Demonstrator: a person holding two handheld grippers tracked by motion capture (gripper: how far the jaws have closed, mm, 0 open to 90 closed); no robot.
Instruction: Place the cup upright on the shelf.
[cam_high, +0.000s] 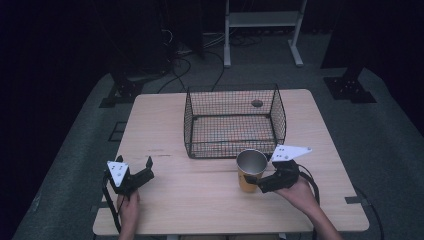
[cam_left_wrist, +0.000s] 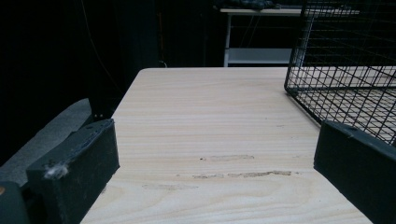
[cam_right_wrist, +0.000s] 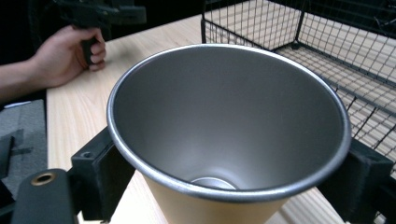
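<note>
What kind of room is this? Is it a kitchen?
Probably not a kitchen; more likely a lab or recording room. A bare wooden table stands among dark curtains, floor cables and a metal equipment stand.

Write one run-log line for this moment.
right gripper: shut on orange metal-lined cup | left gripper: open, idle | black wire basket: behind cup | stage: cup gripped

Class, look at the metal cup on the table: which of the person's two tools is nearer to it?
Right. The right tool has its jaws around the metal cup; the left tool rests open, well off to the cup's left.
</note>
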